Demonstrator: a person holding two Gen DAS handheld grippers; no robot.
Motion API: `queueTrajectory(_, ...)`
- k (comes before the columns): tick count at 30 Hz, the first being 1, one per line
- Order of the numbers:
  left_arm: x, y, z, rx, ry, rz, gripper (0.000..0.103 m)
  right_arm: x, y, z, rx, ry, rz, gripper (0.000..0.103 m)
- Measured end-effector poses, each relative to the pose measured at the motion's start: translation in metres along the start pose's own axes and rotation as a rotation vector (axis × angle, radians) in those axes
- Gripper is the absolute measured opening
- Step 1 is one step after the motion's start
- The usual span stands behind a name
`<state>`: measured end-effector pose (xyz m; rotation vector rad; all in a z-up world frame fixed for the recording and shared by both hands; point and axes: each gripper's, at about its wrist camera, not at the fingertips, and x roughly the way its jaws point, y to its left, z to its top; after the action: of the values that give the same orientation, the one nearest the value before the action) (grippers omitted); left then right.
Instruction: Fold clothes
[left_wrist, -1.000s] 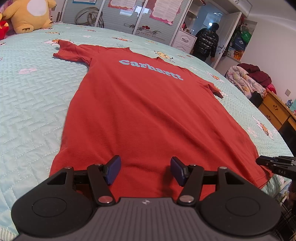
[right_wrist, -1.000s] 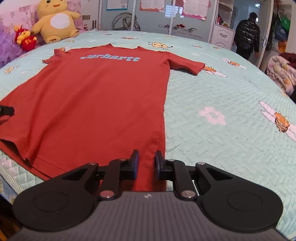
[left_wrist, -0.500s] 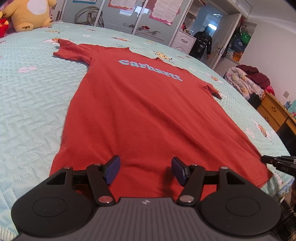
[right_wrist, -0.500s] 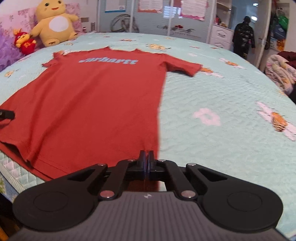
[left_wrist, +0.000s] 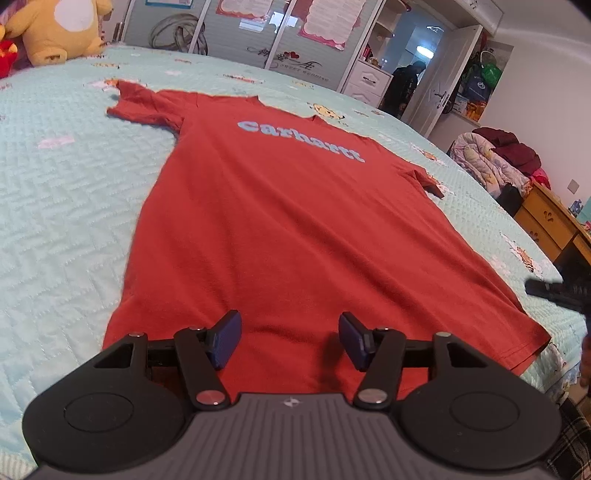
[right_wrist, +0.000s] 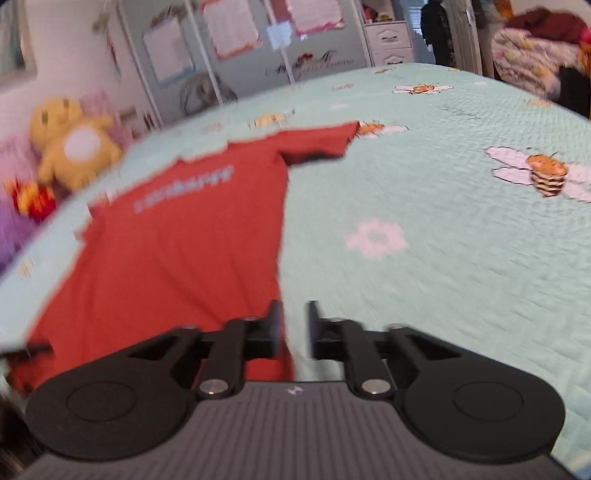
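Right wrist view blurs the T-shirt (right_wrist: 177, 258) lettering beyond reading.

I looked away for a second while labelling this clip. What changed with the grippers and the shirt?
The right gripper, pinched shut half a second ago, has reopened and swung, blurring its view. The left gripper stayed open over the hem. The red T-shirt still lies flat on the bed.

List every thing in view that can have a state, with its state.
Red short-sleeved T-shirt: spread flat on the bed, print up, unfolded.
Left gripper: open, fingers above the hem, holding nothing.
Right gripper: open a little at the shirt's side edge.
White door: open.
Yellow plush toy: sitting upright.
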<state>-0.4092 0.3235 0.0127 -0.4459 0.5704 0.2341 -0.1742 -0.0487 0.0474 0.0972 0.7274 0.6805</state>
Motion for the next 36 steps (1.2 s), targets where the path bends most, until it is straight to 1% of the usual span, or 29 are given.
queueTrajectory(1, -0.003, -0.002, 0.001, 0.005, -0.011, -0.006, 0.052, 0.007, 0.001, 0.005, 0.008, -0.003, 0.017, 0.033)
queueTrajectory(2, -0.006, -0.005, 0.002, 0.011, -0.022, -0.013, 0.052, 0.016, 0.003, 0.009, -0.001, 0.006, 0.034, 0.033)
queueTrajectory(3, -0.011, -0.014, 0.005, 0.038, -0.046, -0.038, 0.052, 0.025, 0.004, 0.013, -0.007, 0.015, 0.048, 0.033)
queueTrajectory(4, -0.013, -0.025, 0.007, 0.076, -0.06, -0.066, 0.052, 0.035, 0.005, 0.017, -0.004, 0.029, 0.055, 0.033)
queueTrajectory(6, -0.013, -0.052, 0.009, 0.177, -0.054, -0.116, 0.052, 0.05, 0.001, 0.023, 0.037, 0.052, 0.077, 0.033)
queueTrajectory(8, -0.007, -0.075, 0.001, 0.278, -0.037, -0.131, 0.052, 0.059, -0.005, 0.025, 0.107, 0.071, 0.107, 0.033)
queueTrajectory(9, -0.003, -0.086, -0.003, 0.329, -0.028, -0.138, 0.054, 0.058, -0.006, 0.023, 0.123, 0.072, 0.109, 0.033)
queueTrajectory(11, 0.003, -0.108, -0.011, 0.43, -0.011, -0.153, 0.055, 0.054, -0.008, 0.019, 0.116, 0.073, 0.103, 0.033)
queueTrajectory(15, 0.016, -0.153, -0.027, 0.631, 0.024, -0.182, 0.055, 0.032, -0.005, 0.006, 0.039, 0.077, 0.088, 0.033)
queueTrajectory(19, 0.028, -0.197, -0.043, 0.829, 0.06, -0.208, 0.055, -0.012, 0.001, -0.009, -0.119, 0.026, 0.084, 0.033)
queueTrajectory(22, 0.028, -0.197, -0.045, 0.843, 0.072, -0.175, 0.055, -0.047, 0.024, -0.034, -0.41, -0.011, 0.069, 0.037)
queueTrajectory(23, 0.028, -0.197, -0.046, 0.847, 0.076, -0.163, 0.055, -0.055, 0.032, -0.044, -0.508, -0.019, 0.06, 0.04)
queueTrajectory(25, 0.028, -0.197, -0.047, 0.856, 0.084, -0.141, 0.055, -0.066, 0.045, -0.063, -0.688, -0.04, 0.027, 0.042)
queueTrajectory(27, 0.028, -0.198, -0.048, 0.864, 0.092, -0.119, 0.055, -0.072, 0.051, -0.076, -0.805, -0.067, -0.013, 0.042)
queueTrajectory(28, 0.028, -0.198, -0.049, 0.868, 0.096, -0.107, 0.055, -0.073, 0.051, -0.078, -0.835, -0.074, -0.025, 0.042)
queueTrajectory(30, 0.028, -0.198, -0.051, 0.877, 0.104, -0.085, 0.055, -0.07, 0.049, -0.079, -0.859, -0.071, -0.037, 0.042)
queueTrajectory(32, 0.028, -0.198, -0.052, 0.885, 0.112, -0.062, 0.055, -0.066, 0.046, -0.079, -0.875, -0.05, -0.041, 0.042)
queueTrajectory(36, 0.028, -0.198, -0.055, 0.902, 0.128, -0.017, 0.055, -0.063, 0.042, -0.084, -0.923, -0.056, -0.069, 0.042)
